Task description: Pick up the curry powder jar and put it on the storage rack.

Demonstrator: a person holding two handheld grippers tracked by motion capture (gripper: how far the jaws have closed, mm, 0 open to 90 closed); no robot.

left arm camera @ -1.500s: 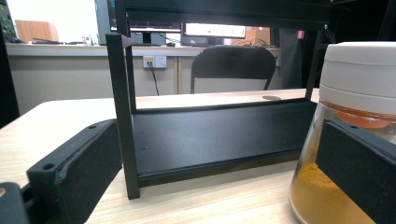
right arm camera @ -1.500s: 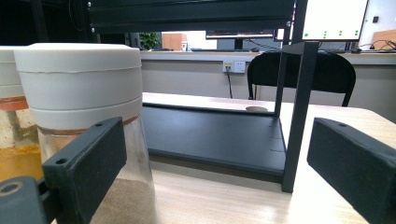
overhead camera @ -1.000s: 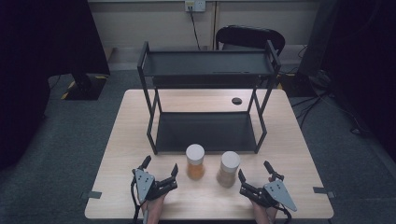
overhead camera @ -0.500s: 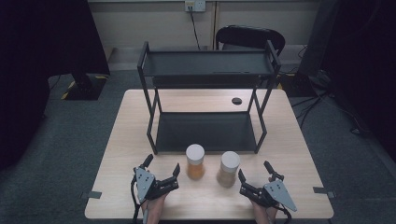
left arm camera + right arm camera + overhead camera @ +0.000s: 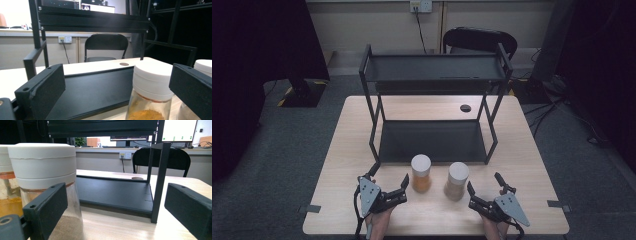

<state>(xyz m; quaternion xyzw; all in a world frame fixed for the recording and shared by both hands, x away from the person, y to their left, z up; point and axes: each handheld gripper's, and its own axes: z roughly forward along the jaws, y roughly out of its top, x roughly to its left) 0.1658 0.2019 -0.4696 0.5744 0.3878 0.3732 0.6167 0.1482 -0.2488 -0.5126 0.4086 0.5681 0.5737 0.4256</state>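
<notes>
Two-tier black rack (image 5: 432,140) at the middle of a pale wooden surface (image 5: 532,165). Just in front of the rack's lower tier, side by side and slightly apart: orange jar (image 5: 421,173) to the left, tan jar (image 5: 457,180) to the right, both clear-bodied with white lids, both upright.

Left tongs (image 5: 389,184) nearer than the rack, just left of the orange jar, spread wide, grasping nothing. Right tongs (image 5: 486,187) nearer than the rack, just right of the tan jar, likewise spread and empty.

Jars probably light, rigid, smooth-walled and liable to slip or tip; best taken round the body just under the lid, squarely from the side.

Seen from above: whole layout, gap between jars, round hole in the surface beyond the rack. Seen from the left tongs: orange powder low in its jar (image 5: 150,100), jar offset toward one black pad. Seen from the right tongs: tan powder in its jar (image 5: 47,187), beside one pad, not between the pads.
</notes>
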